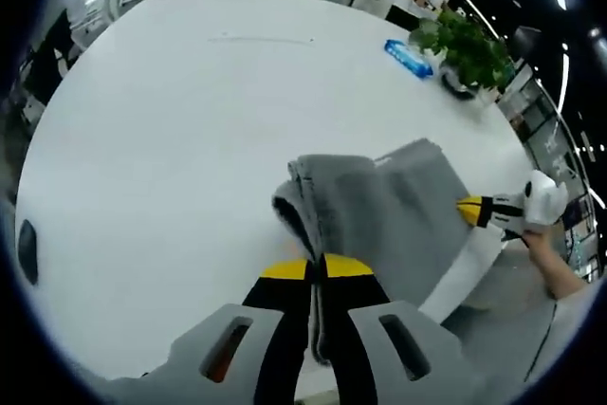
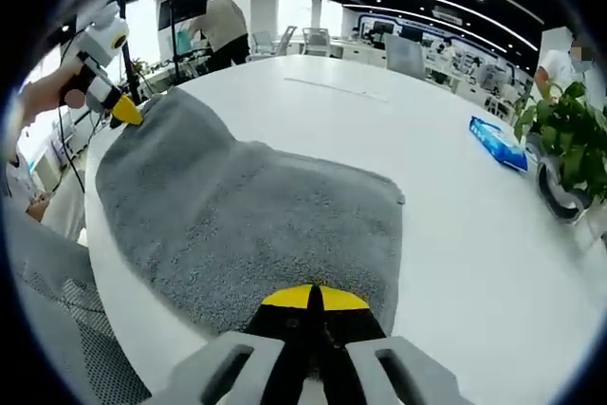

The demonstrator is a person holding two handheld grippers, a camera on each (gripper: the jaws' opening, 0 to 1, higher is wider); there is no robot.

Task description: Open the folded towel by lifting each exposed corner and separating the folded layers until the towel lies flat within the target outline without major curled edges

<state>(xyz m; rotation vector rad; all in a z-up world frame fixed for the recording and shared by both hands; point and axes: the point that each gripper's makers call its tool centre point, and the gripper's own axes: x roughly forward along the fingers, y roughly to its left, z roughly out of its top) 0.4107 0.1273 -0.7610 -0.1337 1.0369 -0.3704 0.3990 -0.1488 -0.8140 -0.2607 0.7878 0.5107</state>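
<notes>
A grey towel (image 1: pixel 398 220) lies on the white table (image 1: pixel 171 168) near its edge, with a bunched fold rising just ahead of my left gripper (image 1: pixel 318 267). That gripper's yellow-tipped jaws are closed on the towel's near edge. My right gripper (image 1: pixel 467 207) enters from the right and pinches the towel's far side. In the right gripper view the towel (image 2: pixel 256 225) spreads fairly flat, and my right gripper (image 2: pixel 313 298) is shut on its near edge. The left gripper (image 2: pixel 131 118) holds the far left corner, slightly raised.
A blue packet (image 1: pixel 409 57) (image 2: pixel 497 142) and a potted plant (image 1: pixel 467 45) (image 2: pixel 567 130) sit at the table's far side. A faint line (image 1: pixel 261 40) (image 2: pixel 337 89) marks the tabletop. A mesh chair (image 2: pixel 57 329) stands by the table edge. People stand in the background.
</notes>
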